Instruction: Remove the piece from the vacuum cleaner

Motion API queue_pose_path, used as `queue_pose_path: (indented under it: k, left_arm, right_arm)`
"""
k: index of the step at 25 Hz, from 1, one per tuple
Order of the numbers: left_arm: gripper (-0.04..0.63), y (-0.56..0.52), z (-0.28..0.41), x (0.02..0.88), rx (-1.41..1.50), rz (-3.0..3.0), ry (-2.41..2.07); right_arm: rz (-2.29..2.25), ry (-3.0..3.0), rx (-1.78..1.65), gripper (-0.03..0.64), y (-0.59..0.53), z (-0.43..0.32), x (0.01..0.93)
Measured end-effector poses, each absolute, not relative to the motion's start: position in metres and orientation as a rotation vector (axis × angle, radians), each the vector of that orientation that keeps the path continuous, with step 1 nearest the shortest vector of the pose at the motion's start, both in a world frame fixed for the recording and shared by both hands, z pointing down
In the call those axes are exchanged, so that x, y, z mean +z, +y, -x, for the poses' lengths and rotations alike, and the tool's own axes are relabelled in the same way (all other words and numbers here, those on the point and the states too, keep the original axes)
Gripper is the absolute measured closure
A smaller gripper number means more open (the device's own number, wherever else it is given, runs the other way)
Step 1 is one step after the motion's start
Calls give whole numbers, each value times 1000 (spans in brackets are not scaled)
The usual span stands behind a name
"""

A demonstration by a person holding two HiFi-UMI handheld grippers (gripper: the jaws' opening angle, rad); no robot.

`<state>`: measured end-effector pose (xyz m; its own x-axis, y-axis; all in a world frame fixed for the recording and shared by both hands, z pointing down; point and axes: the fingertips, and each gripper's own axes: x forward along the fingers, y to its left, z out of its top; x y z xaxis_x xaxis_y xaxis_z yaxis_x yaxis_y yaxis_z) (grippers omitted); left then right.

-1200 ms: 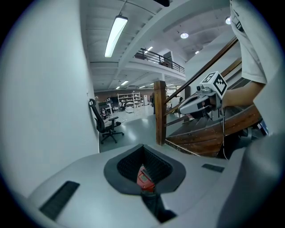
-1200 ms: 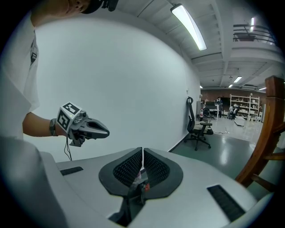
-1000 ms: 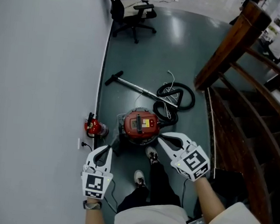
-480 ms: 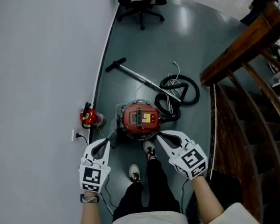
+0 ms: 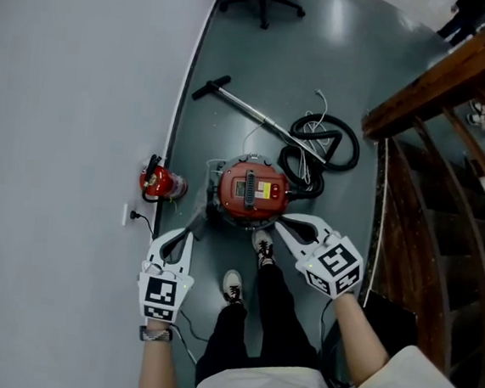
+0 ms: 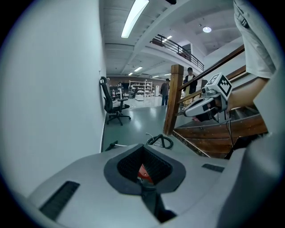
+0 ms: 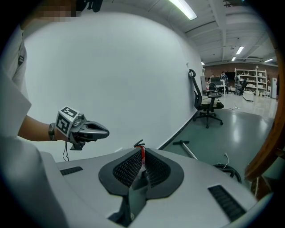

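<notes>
Grey floor (image 5: 239, 52) runs between a white wall (image 5: 61, 129) and wooden stairs (image 5: 433, 207). The red vacuum cleaner (image 5: 249, 191) sits on it, just ahead of the person's shoes (image 5: 263, 249). The left claw (image 5: 185, 238) hangs near its left side and the right claw (image 5: 282, 227) near its right, both pinched closed and empty. This looks like the reach-in step. Next, a claw likely needs to open and grab the piece, but which piece is not clear.

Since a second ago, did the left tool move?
Yes. The left tool has come down, closer to the red vacuum cleaner on its right, jaws shut.
</notes>
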<state>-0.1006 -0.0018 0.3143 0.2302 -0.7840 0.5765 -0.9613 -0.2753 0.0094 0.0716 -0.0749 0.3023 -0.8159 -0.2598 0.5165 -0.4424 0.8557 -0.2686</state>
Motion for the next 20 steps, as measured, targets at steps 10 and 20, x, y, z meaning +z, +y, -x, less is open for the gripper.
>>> queue_pose_path:
  k: [10,20]
  left_arm:
    - [597,-13,110,365,682,-2082,-1607]
    - [597,-19,109,425,698,-2025,-1569]
  right_arm:
    - [-476,-2511,586,584,-86,-53,361]
    - [-507,-2446,596,584,-103,-45,423]
